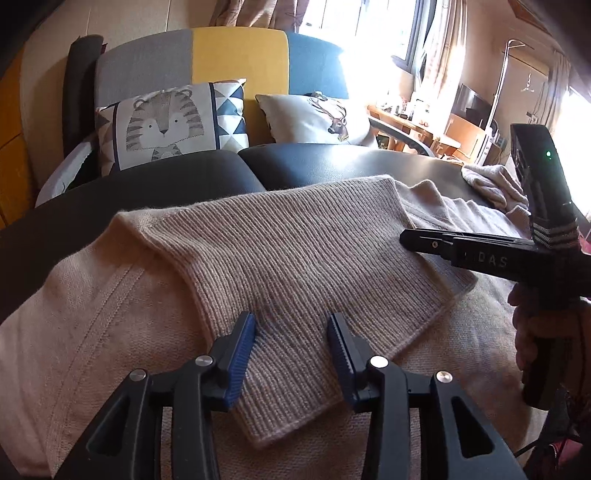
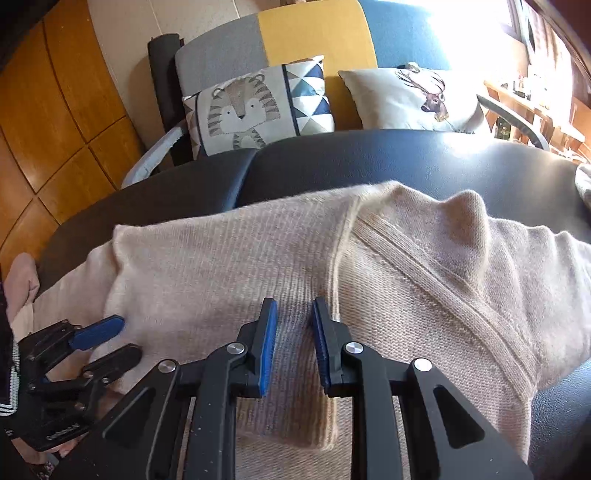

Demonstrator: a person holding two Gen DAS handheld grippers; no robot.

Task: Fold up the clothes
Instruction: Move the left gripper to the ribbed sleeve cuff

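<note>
So there's a beige knit sweater point(image 1: 288, 251) spread flat over a dark padded bench point(image 1: 147, 192), with its ribbed sleeve point(image 1: 314, 295) folded diagonally across the body, cuff end pointing toward 6 o'clock in the left wrist view. The left gripper point(image 1: 291, 345) hangs right over that cuff with its jaws spread apart and nothing between them, blue pads point(image 1: 240, 354) showing on the inside faces. The right gripper point(image 2: 294, 334) sits over the ribbed part too, jaws parted a bit less, nothing caught in them either; just off its right fingertip a raised seam point(image 2: 436, 280) runs diagonally toward 4 o'clock. From the right wrist view the other gripper shows at about 8 o'clock, down at the sweater's edge, and from the left wrist view the right one comes in from 3 o'clock, side-on, with a hand point(image 1: 528, 332) around its grip. A little peak of fabric point(image 2: 467, 206) sticks up at 1 o'clock in the right view. Behind the bench there's a grey, yellow and blue sofa point(image 1: 236, 51) with a tiger cushion point(image 1: 166, 122) and a deer cushion point(image 1: 317, 118), sun blasting through the window point(image 1: 369, 29) at 1 o'clock.
</note>
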